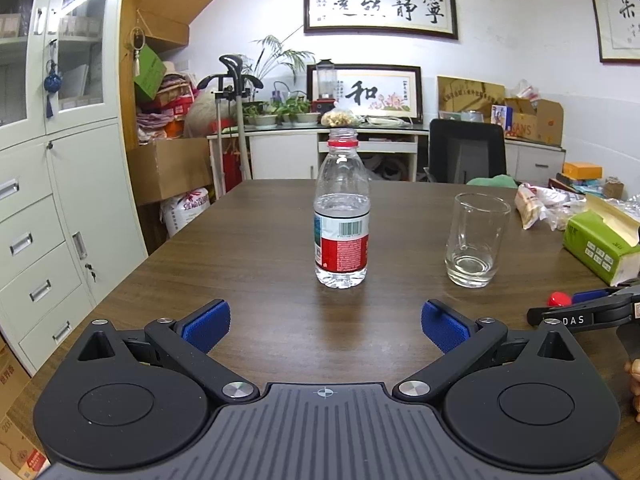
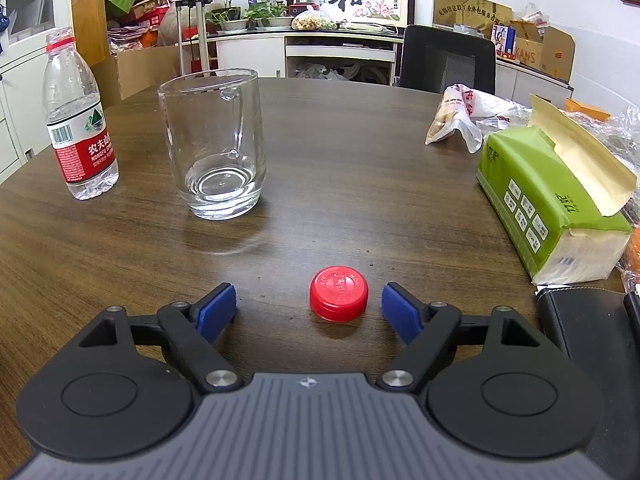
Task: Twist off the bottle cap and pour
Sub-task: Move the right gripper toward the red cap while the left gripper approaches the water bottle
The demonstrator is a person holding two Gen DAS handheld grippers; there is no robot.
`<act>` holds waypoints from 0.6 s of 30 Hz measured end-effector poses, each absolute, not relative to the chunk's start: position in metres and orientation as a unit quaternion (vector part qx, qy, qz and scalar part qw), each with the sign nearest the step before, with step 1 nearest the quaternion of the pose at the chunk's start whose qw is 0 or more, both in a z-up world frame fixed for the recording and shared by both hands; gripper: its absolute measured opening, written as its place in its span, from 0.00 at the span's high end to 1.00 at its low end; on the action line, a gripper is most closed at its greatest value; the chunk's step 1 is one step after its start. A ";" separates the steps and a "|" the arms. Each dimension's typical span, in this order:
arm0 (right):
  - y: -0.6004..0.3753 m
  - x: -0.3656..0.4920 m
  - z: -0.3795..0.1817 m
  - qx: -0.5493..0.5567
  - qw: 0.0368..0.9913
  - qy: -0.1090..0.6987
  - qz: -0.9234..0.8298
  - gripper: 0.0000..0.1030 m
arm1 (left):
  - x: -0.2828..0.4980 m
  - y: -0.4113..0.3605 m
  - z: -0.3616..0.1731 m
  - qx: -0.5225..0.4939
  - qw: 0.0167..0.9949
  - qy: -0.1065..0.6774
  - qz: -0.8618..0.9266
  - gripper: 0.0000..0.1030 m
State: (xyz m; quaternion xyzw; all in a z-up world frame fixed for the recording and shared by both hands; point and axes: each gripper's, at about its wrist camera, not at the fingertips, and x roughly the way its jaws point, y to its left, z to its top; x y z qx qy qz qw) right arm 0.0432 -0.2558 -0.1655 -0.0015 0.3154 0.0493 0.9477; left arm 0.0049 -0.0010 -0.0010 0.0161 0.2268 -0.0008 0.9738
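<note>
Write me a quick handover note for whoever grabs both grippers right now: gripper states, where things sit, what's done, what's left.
Left gripper: open, empty, facing the bottle.
Right gripper: open; the red cap lies on the table between its fingers, ungripped.
Bottle upright, neck open, partly full, left of the glass.
Done: cap is off.
Left: grasp the bottle and pour; the glass looks empty.

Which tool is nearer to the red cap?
Right. The right tool is open around the red cap on the table; the left tool faces the bottle, farther away.
</note>
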 end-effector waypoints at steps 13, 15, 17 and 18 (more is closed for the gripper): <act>-0.258 0.046 -0.166 0.001 0.946 0.320 0.043 0.10 | 0.022 -0.002 0.000 0.026 0.972 0.232 -0.005 0.00; -0.261 0.045 -0.166 0.004 0.946 0.321 0.041 0.09 | 0.028 -0.003 0.002 0.028 0.973 0.230 -0.005 0.00; -0.264 0.046 -0.167 0.008 0.945 0.325 0.036 0.04 | 0.033 -0.001 0.005 0.026 0.973 0.228 -0.007 0.00; -0.263 0.045 -0.167 0.009 0.944 0.327 0.033 0.03 | 0.035 0.000 0.006 0.023 0.974 0.226 -0.008 0.00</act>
